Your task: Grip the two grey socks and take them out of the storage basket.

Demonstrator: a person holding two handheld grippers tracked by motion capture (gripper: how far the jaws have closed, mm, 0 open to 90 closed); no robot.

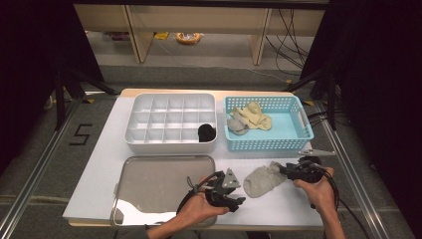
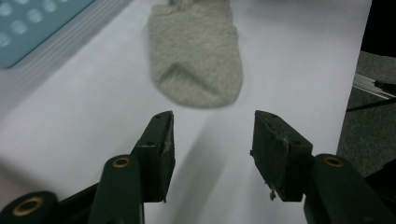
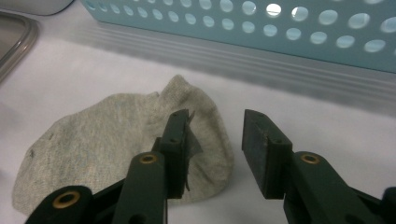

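The left gripper (image 1: 238, 200) sits in a hand low at the near table edge, its jaws parted with nothing between them, pointing right toward a grey sock (image 1: 263, 180). The right gripper (image 1: 283, 170), held level from the right, has jaws parted at the sock's far end; one jaw overlaps the cloth without pinching it. The sock lies flat on the white table (image 1: 109, 149), between both grippers. A tray (image 1: 149, 172) lies left, a teal basket (image 1: 298, 132) just behind.
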